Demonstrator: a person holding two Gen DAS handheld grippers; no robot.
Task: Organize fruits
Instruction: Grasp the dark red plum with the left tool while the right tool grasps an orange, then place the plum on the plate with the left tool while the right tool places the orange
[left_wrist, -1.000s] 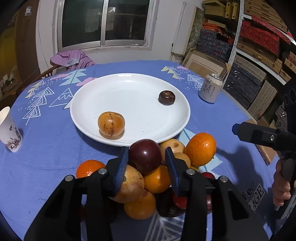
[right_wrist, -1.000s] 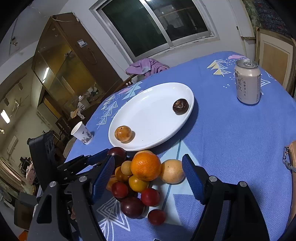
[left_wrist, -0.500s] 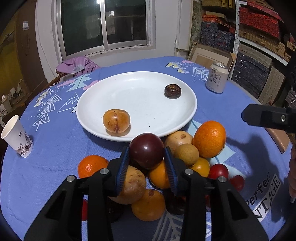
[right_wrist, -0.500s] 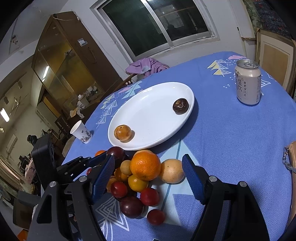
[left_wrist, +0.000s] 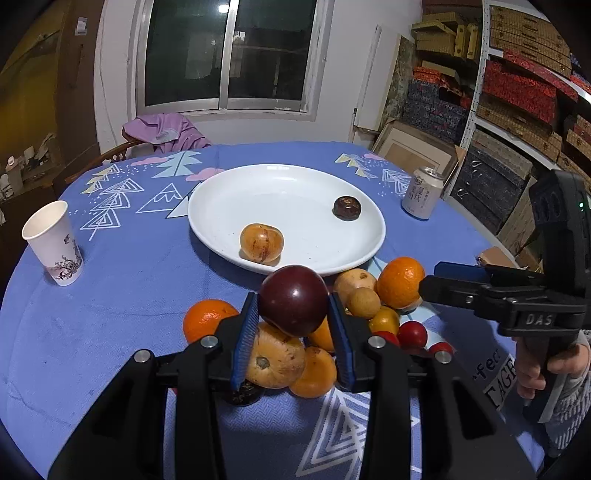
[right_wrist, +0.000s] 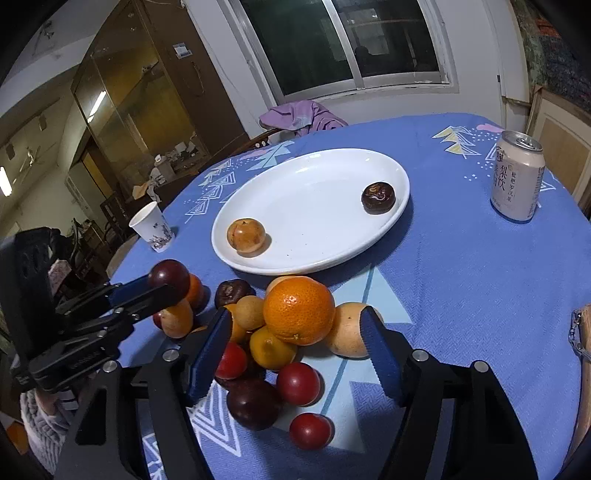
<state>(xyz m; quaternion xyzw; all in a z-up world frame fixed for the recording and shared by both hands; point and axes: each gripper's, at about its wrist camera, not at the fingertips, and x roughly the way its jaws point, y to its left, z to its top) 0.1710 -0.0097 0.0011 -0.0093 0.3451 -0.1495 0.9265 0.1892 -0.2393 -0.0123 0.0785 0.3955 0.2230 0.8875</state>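
Observation:
My left gripper (left_wrist: 292, 321) is shut on a dark red plum (left_wrist: 293, 300) and holds it above the fruit pile (left_wrist: 314, 347); the plum also shows in the right wrist view (right_wrist: 169, 275). A white plate (left_wrist: 221, 192) beyond holds a tan fruit (left_wrist: 261, 242) and a dark wrinkled fruit (left_wrist: 347, 208). My right gripper (right_wrist: 295, 354) is open, its fingers on either side of a big orange (right_wrist: 299, 311) in the pile of oranges, pears and plums. The plate also shows in the right wrist view (right_wrist: 314, 184).
A paper cup (left_wrist: 53, 243) stands at the left on the blue tablecloth (left_wrist: 110, 288). A drink can (left_wrist: 422, 196) stands right of the plate, also in the right wrist view (right_wrist: 517, 175). A chair with purple cloth (left_wrist: 162, 131) is behind the table.
My left gripper closed on the dark red plum and lifted it up off the pile. My right gripper stayed open and moved closer to the pile.

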